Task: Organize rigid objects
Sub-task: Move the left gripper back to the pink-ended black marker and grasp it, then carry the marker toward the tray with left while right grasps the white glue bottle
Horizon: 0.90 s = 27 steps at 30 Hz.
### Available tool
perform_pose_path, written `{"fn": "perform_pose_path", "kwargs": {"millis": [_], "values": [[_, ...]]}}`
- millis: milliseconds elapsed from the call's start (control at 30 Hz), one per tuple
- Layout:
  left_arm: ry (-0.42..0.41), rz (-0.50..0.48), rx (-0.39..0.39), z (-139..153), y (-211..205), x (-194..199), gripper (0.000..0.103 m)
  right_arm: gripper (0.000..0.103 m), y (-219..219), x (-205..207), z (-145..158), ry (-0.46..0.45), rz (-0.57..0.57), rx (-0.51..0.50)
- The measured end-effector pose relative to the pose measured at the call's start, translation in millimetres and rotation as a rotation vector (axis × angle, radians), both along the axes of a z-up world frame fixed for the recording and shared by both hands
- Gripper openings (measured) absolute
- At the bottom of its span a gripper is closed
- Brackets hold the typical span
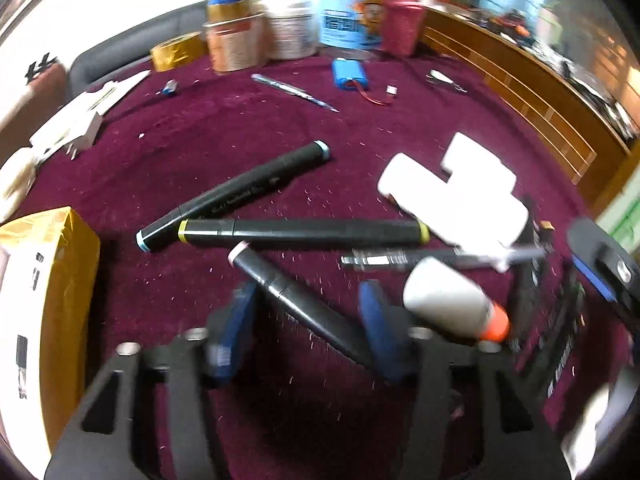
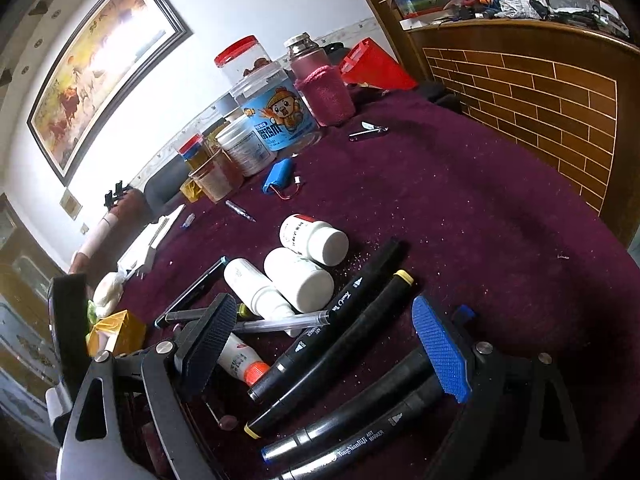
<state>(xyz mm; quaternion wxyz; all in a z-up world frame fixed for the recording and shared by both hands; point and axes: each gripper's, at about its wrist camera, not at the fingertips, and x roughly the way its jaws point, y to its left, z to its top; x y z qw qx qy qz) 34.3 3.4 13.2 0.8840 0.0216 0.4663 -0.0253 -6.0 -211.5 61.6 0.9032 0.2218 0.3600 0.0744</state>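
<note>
Through my left gripper [image 1: 308, 328] I count three black markers ahead, left to right blue-capped [image 1: 236, 196], yellow-capped [image 1: 304, 232] and pink-capped [image 1: 296, 304]; the pink one lies between the half-open jaws, untouched. Through my right gripper [image 2: 332, 364], jaws wide and empty, four markers [image 2: 328, 344] lie between the pads (one reads "ART MARKER"). Three white bottles [image 2: 300, 276] lie beyond them.
</note>
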Motion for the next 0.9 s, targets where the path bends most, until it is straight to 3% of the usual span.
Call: {"fn": "perform_pose_path", "kwargs": {"millis": [100,233,367,467,500,533,700,900], "values": [[0.006,-0.073,0.004,4,7,-16,0.02,0.086,-2,1,-2,0.016,-0.003,0.01],[0.001,-0.129,0.068,5,16,-41,0.019,0.086,-4,2,-5,0.029,-0.008,0.025],[0.014,-0.121,0.041,6,21,-41,0.02,0.086,-3,3,-6,0.038,-0.005,0.021],[-0.022,-0.125,0.069,3,13,-37,0.019,0.086,-1,3,-6,0.041,-0.006,0.01],[-0.035,-0.125,0.071,2,11,-36,0.012,0.086,-1,4,-6,0.042,-0.006,0.005],[-0.042,-0.127,0.067,2,10,-35,0.012,0.086,0,4,-6,0.042,-0.006,-0.002],[-0.057,-0.108,-0.063,7,28,-42,0.012,0.086,7,5,-6,0.046,0.012,-0.041],[-0.113,-0.079,-0.304,36,68,-76,0.012,0.086,14,6,-7,0.05,0.028,-0.069]]}}
